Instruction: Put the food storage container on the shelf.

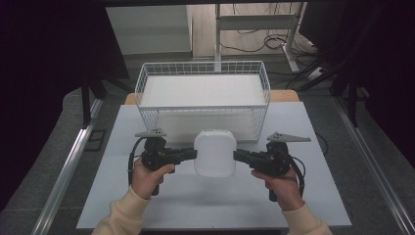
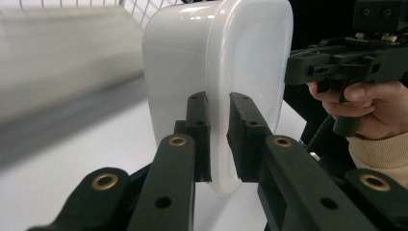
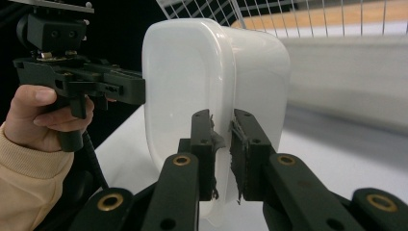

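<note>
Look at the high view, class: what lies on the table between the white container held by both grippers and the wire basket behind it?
Nothing: only bare white table separates the white container from the wire basket, seen in the high view.

left tool [image 1: 192,153]: jaws clamped, pointing inward | right tool [image 1: 238,156]: jaws clamped, pointing inward | forearms low

The high view looked forward and down over the table [image 1: 147,205] from the person's side. Each gripper view sat close behind its own jaws, facing inward; both shared the white container [image 2: 216,62] and wire basket [image 3: 288,14].
</note>
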